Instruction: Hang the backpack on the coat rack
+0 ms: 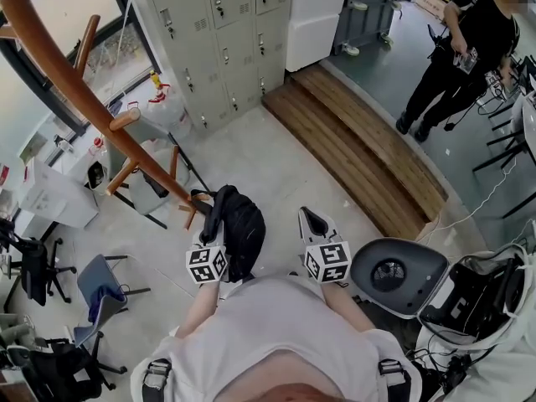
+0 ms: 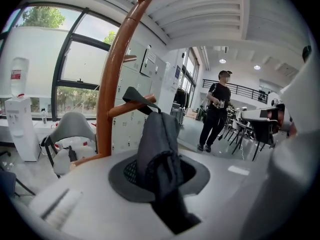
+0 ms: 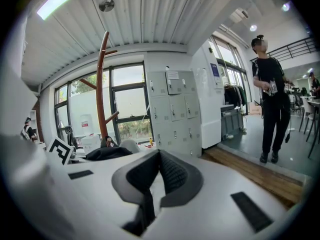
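The brown wooden coat rack (image 1: pixel 84 99) slants from the top left down toward me. The black backpack (image 1: pixel 243 233) hangs beside its lower pegs. In the left gripper view a dark strap (image 2: pixel 137 95) lies over a peg (image 2: pixel 125 107) of the rack (image 2: pixel 112 74). My left gripper (image 2: pixel 159 176) is shut on the grey backpack fabric (image 2: pixel 157 139) just below that peg; in the head view it (image 1: pixel 213 243) sits under the bag. My right gripper (image 1: pixel 311 220) is held to the right of the bag, shut and empty (image 3: pixel 157 156). The backpack (image 3: pixel 107 153) shows at that view's left.
Grey lockers (image 1: pixel 222 40) stand behind the rack, with a wooden step (image 1: pixel 360 141) to their right. A person in black (image 1: pixel 461 48) stands at the far right. A grey chair shell (image 1: pixel 398 275) is close on my right, office chairs (image 1: pixel 100 287) on my left.
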`<state>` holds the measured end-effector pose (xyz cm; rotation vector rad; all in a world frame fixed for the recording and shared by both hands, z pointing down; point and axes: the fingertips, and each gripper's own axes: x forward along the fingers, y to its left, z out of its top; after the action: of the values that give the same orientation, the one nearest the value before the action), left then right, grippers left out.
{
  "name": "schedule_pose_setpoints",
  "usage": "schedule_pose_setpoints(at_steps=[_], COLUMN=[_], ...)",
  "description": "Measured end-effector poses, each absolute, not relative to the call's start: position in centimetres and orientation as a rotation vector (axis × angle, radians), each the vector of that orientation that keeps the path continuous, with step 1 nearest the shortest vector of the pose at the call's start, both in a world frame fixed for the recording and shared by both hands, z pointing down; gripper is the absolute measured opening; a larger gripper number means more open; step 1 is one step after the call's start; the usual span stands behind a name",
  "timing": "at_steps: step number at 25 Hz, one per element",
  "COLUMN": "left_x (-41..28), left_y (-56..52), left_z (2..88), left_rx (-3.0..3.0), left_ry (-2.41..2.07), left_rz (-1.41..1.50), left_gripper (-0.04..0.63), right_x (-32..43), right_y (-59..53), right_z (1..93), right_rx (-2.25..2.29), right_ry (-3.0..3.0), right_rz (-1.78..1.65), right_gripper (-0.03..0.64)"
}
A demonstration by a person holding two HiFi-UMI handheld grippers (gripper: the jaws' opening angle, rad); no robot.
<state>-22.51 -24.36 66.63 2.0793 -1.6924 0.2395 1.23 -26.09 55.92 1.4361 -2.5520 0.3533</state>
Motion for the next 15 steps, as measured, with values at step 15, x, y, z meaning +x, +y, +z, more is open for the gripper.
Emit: schedule_pose_setpoints(at_steps=[15], left_x=[-25.1], left_y=[-25.6], left_z=[72.9], left_rx=[1.901], left_ry=[-1.675], left_rz=[0.305], left_gripper=[0.083], right_x=[1.5], right_y=[-27.5], right_z=[56.0], right_rx=[1.422], right_ry=[-2.537], right_rz=[0.382], right_gripper=[0.009])
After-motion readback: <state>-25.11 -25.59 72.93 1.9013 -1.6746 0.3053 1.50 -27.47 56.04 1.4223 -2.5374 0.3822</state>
